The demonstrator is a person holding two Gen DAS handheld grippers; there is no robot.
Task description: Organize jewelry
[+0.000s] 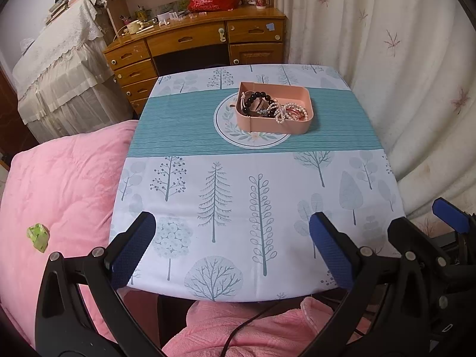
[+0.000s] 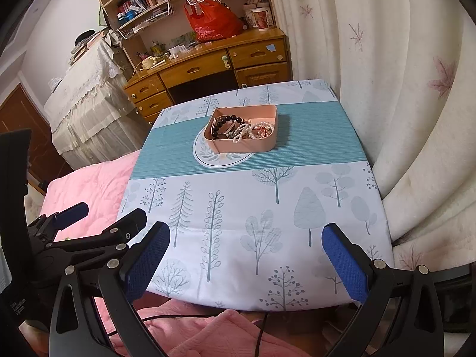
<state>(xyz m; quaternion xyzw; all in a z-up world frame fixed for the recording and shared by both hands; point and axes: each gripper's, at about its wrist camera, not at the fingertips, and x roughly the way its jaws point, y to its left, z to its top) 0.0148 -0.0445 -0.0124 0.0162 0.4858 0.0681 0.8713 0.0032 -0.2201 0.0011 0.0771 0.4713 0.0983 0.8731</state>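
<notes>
I have both tongs hanging over the near edge of the bench point(image 1: 238, 196), each with its blue pads spread wide and nothing between them. The left tongs point(image 1: 232, 247) sit toward the near left corner, the right tongs point(image 2: 247, 255) toward the near right corner, and each shows at the side of the other's view. The pink tray point(image 1: 275, 125) stands well away from them, toward the far edge on the teal band of the tablecloth point(image 2: 312, 151), partly covering a round printed emblem. Inside it I see a dark bead bracelet point(image 1: 255, 98) at the left and a tangle of pearl strands point(image 1: 281, 113) at the right, spilling over the near wall.
</notes>
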